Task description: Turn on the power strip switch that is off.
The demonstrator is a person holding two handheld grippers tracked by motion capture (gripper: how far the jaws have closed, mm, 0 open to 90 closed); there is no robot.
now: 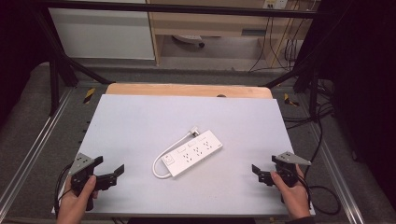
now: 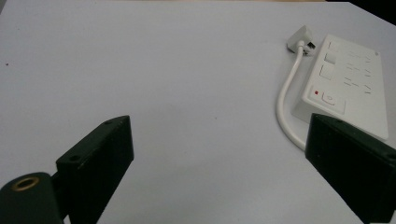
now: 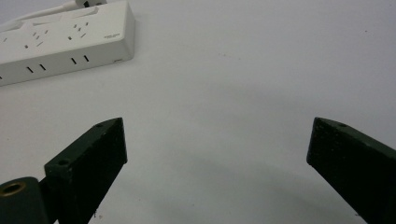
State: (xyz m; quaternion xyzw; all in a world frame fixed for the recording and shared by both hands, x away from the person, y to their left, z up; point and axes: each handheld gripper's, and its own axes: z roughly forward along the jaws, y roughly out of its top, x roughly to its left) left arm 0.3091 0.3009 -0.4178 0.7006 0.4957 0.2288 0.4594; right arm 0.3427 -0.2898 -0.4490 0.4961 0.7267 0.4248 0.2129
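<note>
Pale grey table (image 1: 140, 121), wooden edge at far side. White power strip (image 1: 194, 151) lies mid-table, angled, its cord (image 1: 161, 161) looping off the near end. Left gripper (image 1: 109, 173) held at near-left corner, jaws spread, nothing between. Right gripper (image 1: 259, 173) at near-right, jaws likewise wide apart, empty. Both well apart from the strip.

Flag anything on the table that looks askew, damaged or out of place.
Nothing stands out. The white power strip lies flat, diagonal to the table edges, its short cord looped beside it, undamaged as far as visible.

2 black tongs (image 1: 108, 170) (image 1: 258, 173), grey 3-cornered top plates, black cables.
</note>
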